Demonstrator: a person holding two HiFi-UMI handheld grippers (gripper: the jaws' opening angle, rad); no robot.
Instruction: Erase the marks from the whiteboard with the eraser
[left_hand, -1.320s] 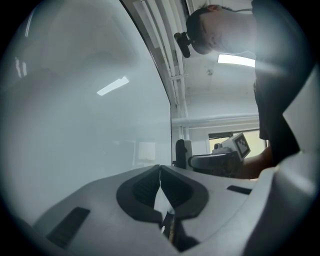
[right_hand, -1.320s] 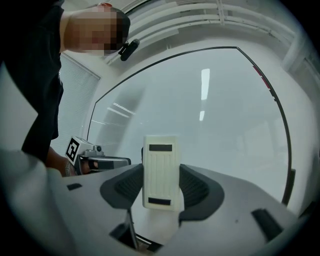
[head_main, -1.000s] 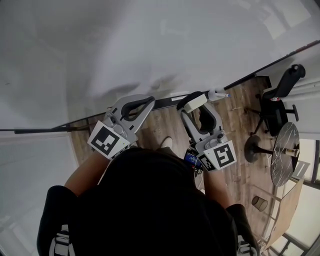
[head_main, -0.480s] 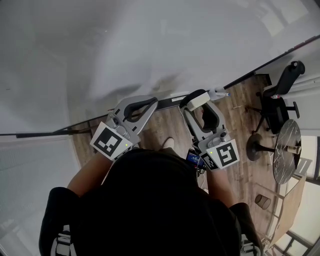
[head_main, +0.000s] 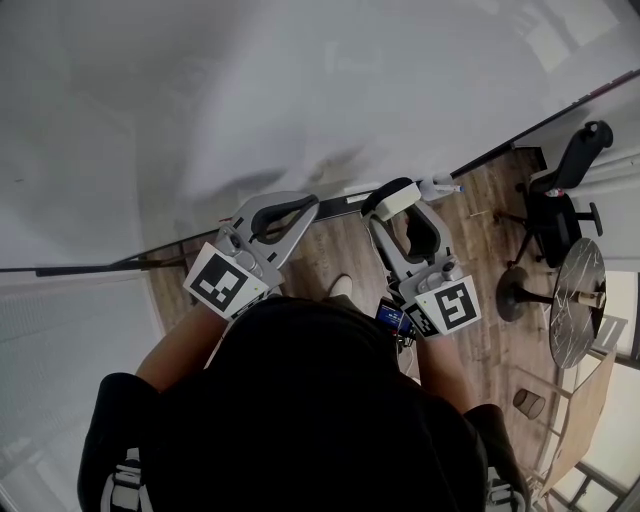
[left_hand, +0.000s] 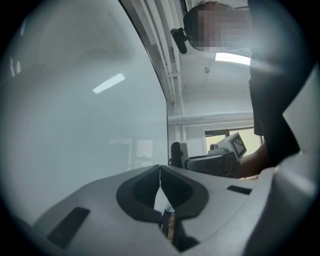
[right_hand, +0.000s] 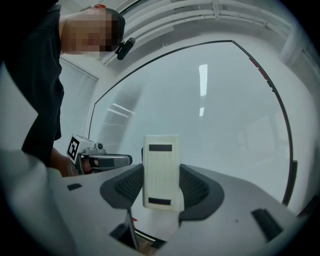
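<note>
Right gripper (right_hand: 161, 174) clamps the white eraser (right_hand: 161, 165) (two dark strips), left gripper (left_hand: 160, 172) pressed together at the whiteboard (head_main: 300, 80)

The whiteboard (head_main: 300, 90) stood before the person, and everything else lay below its lower edge. Near the middle of that edge the left tongs (head_main: 302, 204) pointed at the board, jaws together. The right tongs (head_main: 392, 200) were beside them, further right along the edge, with the eraser (head_main: 397, 205) upright between the jaws; whether it touched the board could not be told. A marker (head_main: 441, 186) lay at the board's lower edge, just right of the eraser. The floor (head_main: 335, 250) spread beneath the board, behind both tongs. Toward the right end of the board's edge stood a chair (head_main: 560, 195), and a worktop (head_main: 578, 300) further out from the board than the chair.
</note>
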